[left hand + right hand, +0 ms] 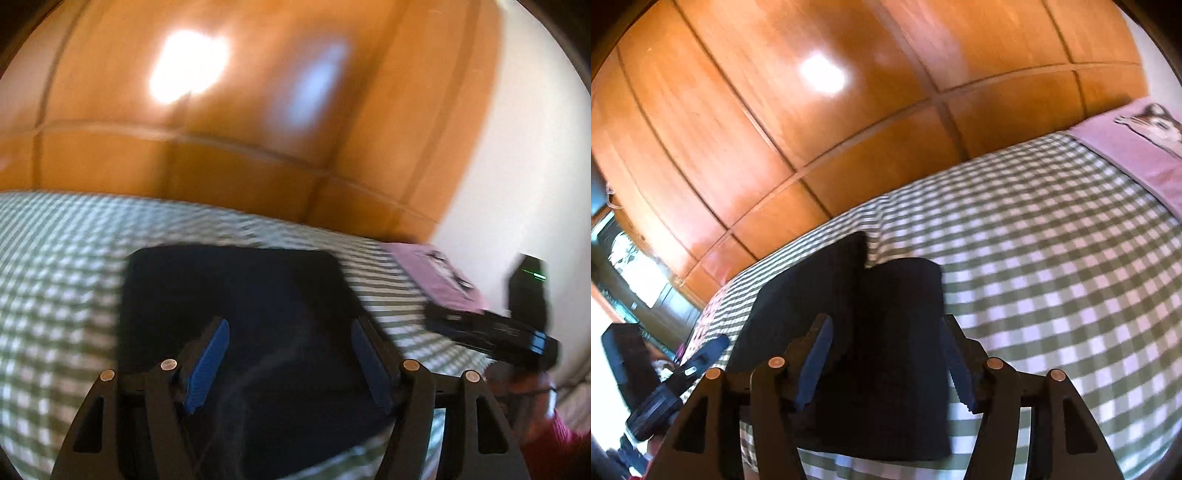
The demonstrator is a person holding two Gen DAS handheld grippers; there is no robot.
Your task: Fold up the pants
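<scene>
Right wrist view: pants (871,354) lie folded on the bed (1052,280), both tongs (882,365) spread empty, so only squaring the offset layers seems needed.

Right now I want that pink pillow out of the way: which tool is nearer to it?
Right. The right tool sits beside the pink pillow, just in front of it. The left tool hangs at the bed's far side, beyond the dark pants.

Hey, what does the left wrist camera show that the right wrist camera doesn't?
Left wrist only: a white wall and the right claw's black body from outside. Right wrist only: a dark window area at the far left and the left claw's body. Both: dark navy folded pants on the green-checked bedcover, orange wooden wardrobe panels, pink pillow.
</scene>
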